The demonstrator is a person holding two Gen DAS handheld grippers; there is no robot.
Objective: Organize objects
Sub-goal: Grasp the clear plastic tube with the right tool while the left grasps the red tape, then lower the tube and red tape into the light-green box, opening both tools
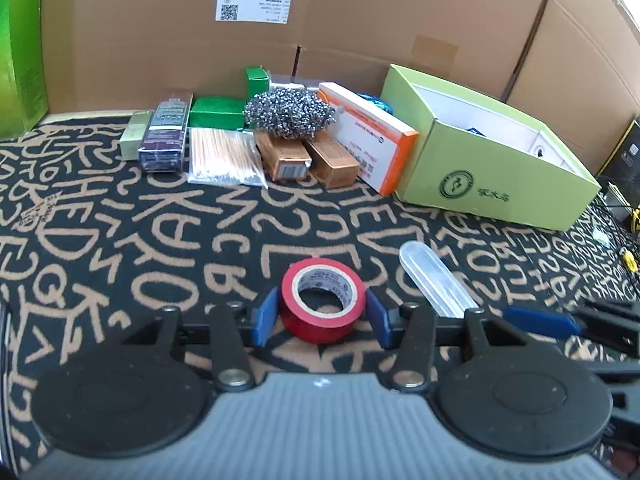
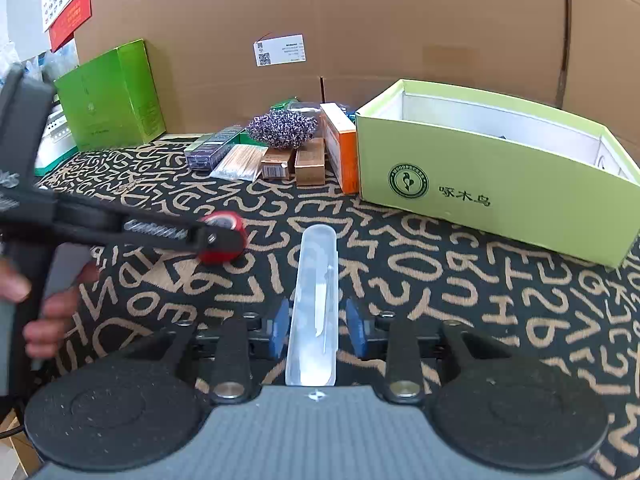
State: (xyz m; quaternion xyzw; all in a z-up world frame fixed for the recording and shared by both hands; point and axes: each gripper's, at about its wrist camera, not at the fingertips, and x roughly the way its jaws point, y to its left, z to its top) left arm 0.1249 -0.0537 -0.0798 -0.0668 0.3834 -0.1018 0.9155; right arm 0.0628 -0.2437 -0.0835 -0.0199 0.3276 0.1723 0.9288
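A red tape roll (image 1: 323, 305) lies flat on the patterned cloth between the blue pads of my left gripper (image 1: 322, 317). The jaws are open, with a small gap on each side of the roll. A clear plastic tube case (image 2: 313, 308) lies lengthwise between the pads of my right gripper (image 2: 317, 327), which is also open around it. The case also shows in the left wrist view (image 1: 436, 276), right of the tape. The tape shows in the right wrist view (image 2: 224, 238), partly hidden by the left gripper's arm.
An open light-green box (image 1: 496, 184) stands at the right. A row of items lies along the cardboard wall: steel scourer (image 1: 289, 112), cotton swabs (image 1: 224, 156), orange-white box (image 1: 370, 136), brown boxes, dark box (image 1: 166, 136), green boxes. A tall green box (image 2: 112, 96) stands at the left.
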